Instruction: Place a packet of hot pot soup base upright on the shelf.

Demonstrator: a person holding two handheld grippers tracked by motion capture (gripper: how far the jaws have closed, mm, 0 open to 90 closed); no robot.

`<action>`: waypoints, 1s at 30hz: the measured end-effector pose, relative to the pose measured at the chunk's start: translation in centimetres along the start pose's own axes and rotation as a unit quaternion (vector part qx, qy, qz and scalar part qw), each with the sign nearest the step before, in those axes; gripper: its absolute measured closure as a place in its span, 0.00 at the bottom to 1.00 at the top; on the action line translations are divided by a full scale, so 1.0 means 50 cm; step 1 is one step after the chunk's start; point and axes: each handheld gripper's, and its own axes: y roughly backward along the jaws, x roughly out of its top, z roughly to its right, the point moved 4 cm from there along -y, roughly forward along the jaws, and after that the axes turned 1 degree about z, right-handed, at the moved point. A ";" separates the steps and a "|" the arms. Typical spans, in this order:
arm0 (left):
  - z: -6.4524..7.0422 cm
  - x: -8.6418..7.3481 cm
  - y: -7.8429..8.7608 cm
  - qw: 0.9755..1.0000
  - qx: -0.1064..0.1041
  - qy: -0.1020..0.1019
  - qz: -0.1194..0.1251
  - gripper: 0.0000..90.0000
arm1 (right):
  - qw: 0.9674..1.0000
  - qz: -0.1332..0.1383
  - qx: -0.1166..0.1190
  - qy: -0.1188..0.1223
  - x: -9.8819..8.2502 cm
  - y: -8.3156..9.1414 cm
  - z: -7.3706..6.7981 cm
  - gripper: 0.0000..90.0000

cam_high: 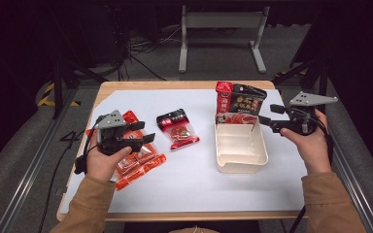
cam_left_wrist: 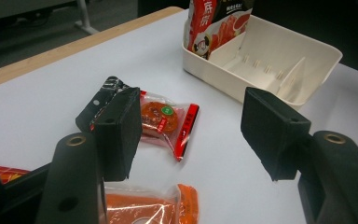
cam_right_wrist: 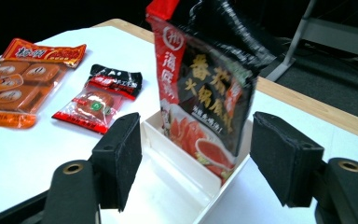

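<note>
1. Toward the table's (cam_high: 141, 194) left edge I count one orange packet (cam_high: 138, 162), my left claw (cam_high: 145, 133) above it, jaws apart and holding nothing.
2. One small red-black packet (cam_high: 177, 128) lies mid-table.
3. One cream tray (cam_high: 240, 145) holds one tall pouch (cam_high: 238, 104) standing at its far end.
4. My right claw (cam_high: 263, 120) gapes empty beside that pouch.
5. The right gripper view shows the pouch's (cam_right_wrist: 205, 93) printed lettering; the left gripper view shows the tray's dividers (cam_left_wrist: 293, 77).

Red-and-black pouch (cam_high: 239, 101), cream tray (cam_high: 241, 164)
</note>
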 end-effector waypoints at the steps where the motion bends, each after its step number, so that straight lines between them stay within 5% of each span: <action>1: -0.001 0.001 0.002 1.000 0.002 -0.001 -0.002 0.41 | 1.000 0.002 0.001 0.001 -0.003 0.002 -0.005 0.37; 11: -0.008 -0.001 0.011 1.000 0.012 0.001 -0.009 0.35 | 1.000 0.010 0.018 0.004 -0.040 0.004 -0.045 0.36; 30: -0.055 -0.003 0.047 0.998 0.055 0.023 -0.016 0.26 | 0.999 0.021 0.034 0.005 -0.047 0.001 -0.054 0.36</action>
